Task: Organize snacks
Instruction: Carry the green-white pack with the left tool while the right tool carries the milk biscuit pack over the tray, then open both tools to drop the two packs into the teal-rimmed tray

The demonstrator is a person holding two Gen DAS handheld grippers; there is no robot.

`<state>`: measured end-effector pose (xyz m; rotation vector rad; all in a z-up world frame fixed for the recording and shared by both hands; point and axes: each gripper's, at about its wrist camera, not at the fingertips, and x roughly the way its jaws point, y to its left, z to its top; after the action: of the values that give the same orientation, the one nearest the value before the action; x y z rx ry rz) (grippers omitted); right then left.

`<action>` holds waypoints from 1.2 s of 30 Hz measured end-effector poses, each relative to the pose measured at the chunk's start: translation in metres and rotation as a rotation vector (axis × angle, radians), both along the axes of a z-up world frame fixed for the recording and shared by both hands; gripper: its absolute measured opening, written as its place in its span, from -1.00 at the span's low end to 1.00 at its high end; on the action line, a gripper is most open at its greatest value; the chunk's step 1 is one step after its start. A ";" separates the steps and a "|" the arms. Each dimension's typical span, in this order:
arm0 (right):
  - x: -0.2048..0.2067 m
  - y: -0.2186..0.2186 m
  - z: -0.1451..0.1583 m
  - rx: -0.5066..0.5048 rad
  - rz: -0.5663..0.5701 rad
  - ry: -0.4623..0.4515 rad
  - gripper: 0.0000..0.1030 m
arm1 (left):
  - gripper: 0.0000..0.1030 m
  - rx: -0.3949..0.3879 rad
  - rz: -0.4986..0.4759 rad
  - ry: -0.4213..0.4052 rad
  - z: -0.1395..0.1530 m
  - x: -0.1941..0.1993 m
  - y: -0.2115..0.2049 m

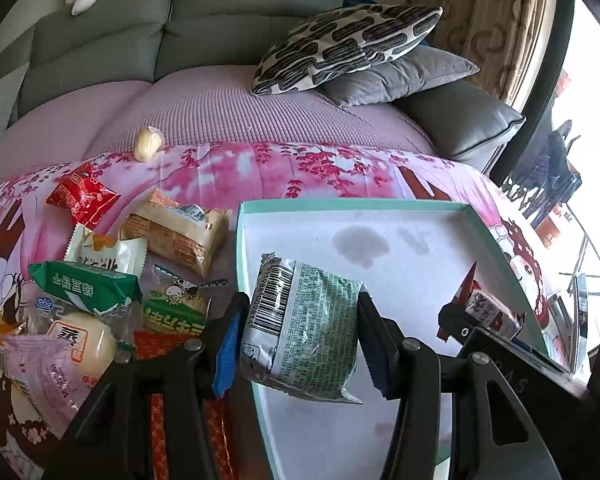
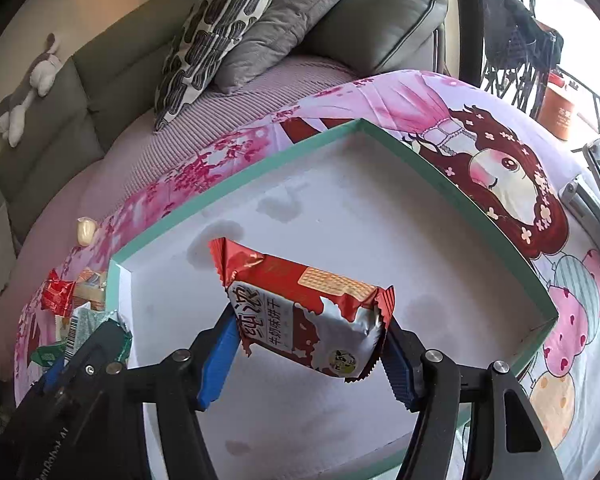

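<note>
My left gripper is shut on a green and silver snack packet, barcode side up, held over the left part of a shallow white box with a mint-green rim. My right gripper is shut on a red and white biscuit packet above the same box. That red packet and the right gripper show at the right of the left wrist view. The left gripper with its green packet appears at the left edge of the right wrist view.
A heap of snack packets lies left of the box on the pink cartoon-print cloth, with a red packet and a pale round snack farther back. Cushions sit on the grey sofa behind. The box floor has stains.
</note>
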<state>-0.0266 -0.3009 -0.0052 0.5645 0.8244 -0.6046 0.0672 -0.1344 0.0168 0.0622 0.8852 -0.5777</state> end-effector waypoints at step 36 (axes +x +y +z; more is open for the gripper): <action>-0.005 -0.011 -0.002 -0.022 -0.033 0.113 0.97 | 0.76 0.008 0.018 -0.003 0.000 -0.020 0.007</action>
<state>-0.0319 -0.3117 -0.0074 0.5285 0.9148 -0.6800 0.0476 -0.1276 0.0165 0.0622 0.8844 -0.5568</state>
